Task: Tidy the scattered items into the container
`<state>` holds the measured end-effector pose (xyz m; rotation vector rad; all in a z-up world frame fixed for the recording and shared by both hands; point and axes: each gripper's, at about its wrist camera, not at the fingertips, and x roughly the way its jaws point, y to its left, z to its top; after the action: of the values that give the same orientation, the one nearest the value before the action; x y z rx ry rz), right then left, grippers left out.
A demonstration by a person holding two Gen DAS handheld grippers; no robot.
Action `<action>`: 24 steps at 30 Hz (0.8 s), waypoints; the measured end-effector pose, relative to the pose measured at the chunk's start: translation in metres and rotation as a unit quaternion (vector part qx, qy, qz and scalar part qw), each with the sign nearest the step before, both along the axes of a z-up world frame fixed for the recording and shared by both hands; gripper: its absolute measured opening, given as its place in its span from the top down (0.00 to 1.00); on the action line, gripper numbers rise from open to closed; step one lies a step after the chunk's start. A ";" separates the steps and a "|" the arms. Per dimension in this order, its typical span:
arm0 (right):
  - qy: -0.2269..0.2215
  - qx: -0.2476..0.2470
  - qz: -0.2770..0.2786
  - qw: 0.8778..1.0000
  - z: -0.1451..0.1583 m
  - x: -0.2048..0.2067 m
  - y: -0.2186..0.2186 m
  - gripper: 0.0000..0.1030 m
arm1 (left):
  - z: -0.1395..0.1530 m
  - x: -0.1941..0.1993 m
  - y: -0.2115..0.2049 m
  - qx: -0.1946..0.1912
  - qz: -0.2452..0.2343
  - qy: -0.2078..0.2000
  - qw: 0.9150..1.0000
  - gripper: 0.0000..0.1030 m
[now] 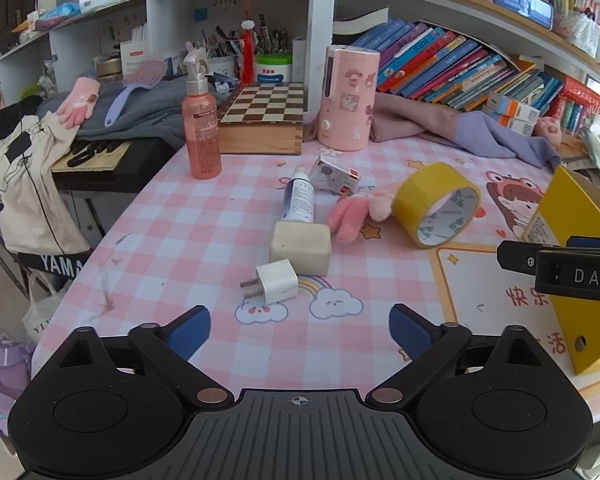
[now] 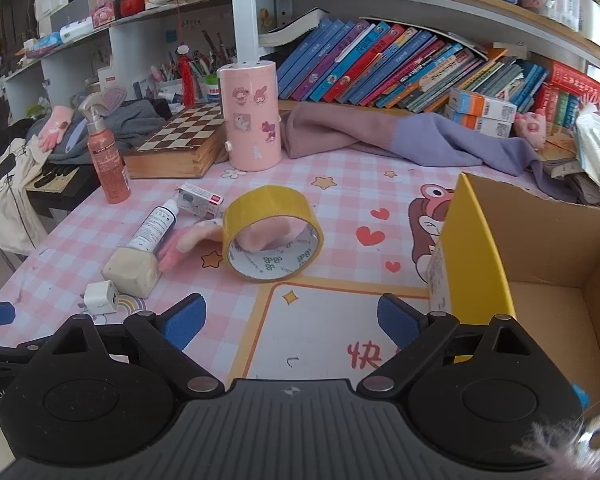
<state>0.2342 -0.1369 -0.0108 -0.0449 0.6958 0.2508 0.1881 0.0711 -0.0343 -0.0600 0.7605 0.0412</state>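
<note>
- The yellow tape roll [image 2: 273, 236] lay on its side on the checked tablecloth [image 1: 204, 216], just left of the cardboard box [image 2: 548, 280]; it looked light and stiff, so you could pinch it across the rim.
- The white charger plug [image 1: 277, 282] looked hard and smooth; you would take it across its flat sides.
- The pink plush [image 1: 350, 216] seemed soft, though partly hidden behind the roll.
- Your left gripper [image 1: 300, 330] stood spread wide, grasping nothing, plug just ahead.
- Your right gripper [image 2: 290, 320] was likewise released and empty.
</note>
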 end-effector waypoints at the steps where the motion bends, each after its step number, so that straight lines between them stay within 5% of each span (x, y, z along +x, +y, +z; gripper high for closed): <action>1: 0.001 -0.001 0.002 1.000 -0.001 0.003 0.000 0.09 | -0.001 0.002 0.000 0.000 0.001 0.000 1.000 0.04; 24: 0.042 -0.033 -0.002 0.999 -0.021 0.077 0.027 0.00 | -0.025 0.047 0.007 -0.024 0.033 0.033 0.999 0.04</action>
<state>0.3113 -0.1094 -0.0316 -0.0975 0.7873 0.2272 0.2354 0.0779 -0.0597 -0.1300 0.8248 0.0885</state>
